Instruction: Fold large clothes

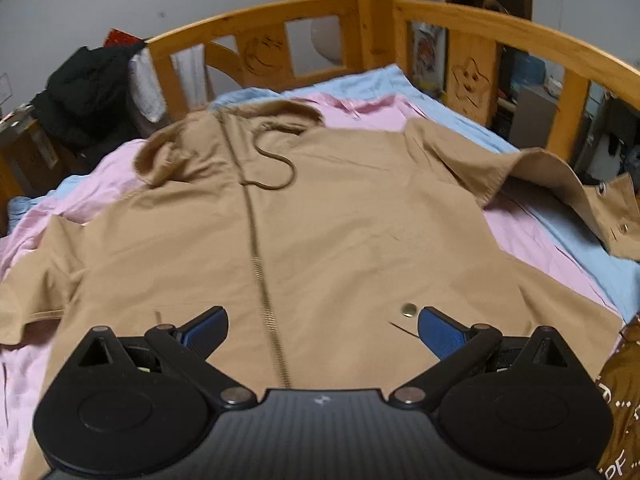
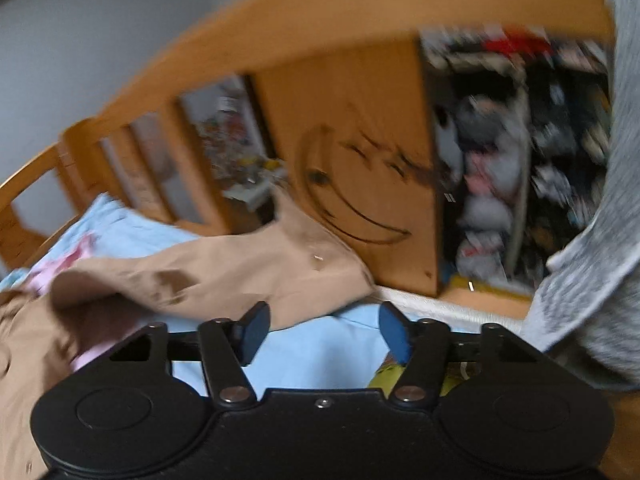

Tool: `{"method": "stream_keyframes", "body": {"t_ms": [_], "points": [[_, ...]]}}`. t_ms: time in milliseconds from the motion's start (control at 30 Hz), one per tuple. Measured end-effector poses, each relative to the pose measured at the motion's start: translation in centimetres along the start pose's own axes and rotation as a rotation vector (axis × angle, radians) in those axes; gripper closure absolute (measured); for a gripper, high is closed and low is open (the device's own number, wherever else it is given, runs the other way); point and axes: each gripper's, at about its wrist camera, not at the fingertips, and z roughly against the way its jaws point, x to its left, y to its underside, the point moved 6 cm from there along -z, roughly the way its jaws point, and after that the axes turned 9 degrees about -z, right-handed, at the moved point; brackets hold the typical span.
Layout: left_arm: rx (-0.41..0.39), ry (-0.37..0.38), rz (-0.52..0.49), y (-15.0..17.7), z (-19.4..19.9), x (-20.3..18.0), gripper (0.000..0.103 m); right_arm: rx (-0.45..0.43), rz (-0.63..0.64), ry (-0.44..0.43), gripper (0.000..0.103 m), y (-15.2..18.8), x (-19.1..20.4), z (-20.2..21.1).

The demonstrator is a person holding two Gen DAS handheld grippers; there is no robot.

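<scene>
One tan jacket (image 1: 320, 216) flat, zipper lengthwise, hood toward headboard (image 1: 280, 24).

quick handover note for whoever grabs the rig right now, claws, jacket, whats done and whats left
Left claw: open, holding nothing, above the lower front of the tan jacket, beside the zipper.
Right claw: open, holding nothing, near the jacket's sleeve by the wooden bed rail; that view is blurred.
Jacket: spread front up on the pink sheet and blue sheet, hood at the far end.
Done: laid out. Left: every fold; the sleeves lie out to the sides.
</scene>
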Motion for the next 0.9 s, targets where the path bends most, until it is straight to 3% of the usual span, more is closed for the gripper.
{"method": "stream_keyframes", "body": {"t_ms": [167, 300, 367, 500, 667, 767, 900], "points": [[-0.007, 0.009, -0.013, 0.1, -0.7, -0.9, 0.000, 0.040, -0.150, 0.025, 0.048, -0.3, -1.2, -3.6], [0.003, 0.013, 0.003, 0.4, -1.0, -0.2, 0.000, 0.039, -0.241, 0.026, 0.063, -0.9, -1.7, -5.5], [0.002, 0.006, 0.005, 0.4, -1.0, 0.3, 0.000, 0.033, -0.296, 0.050, 0.081, -1.0, -2.3, -5.7], [-0.007, 0.000, 0.021, 0.4, -0.7, 1.8, 0.000, -0.027, -0.336, 0.030, 0.098, -1.1, -2.5, -4.7], [-0.044, 0.028, 0.076, -0.4, 0.4, 4.6, 0.000, -0.170, -0.132, -0.033, 0.101, -2.0, 1.6, 0.2], [-0.079, 0.066, 0.137, -1.3, 1.3, 7.1, 0.000, -0.261, 0.079, -0.158, 0.101, -3.1, 6.9, 4.8], [-0.141, 0.144, 0.219, -2.3, 2.5, 11.2, 0.000, -0.301, 0.323, -0.364, 0.101, -4.6, 15.4, 9.8]]}}
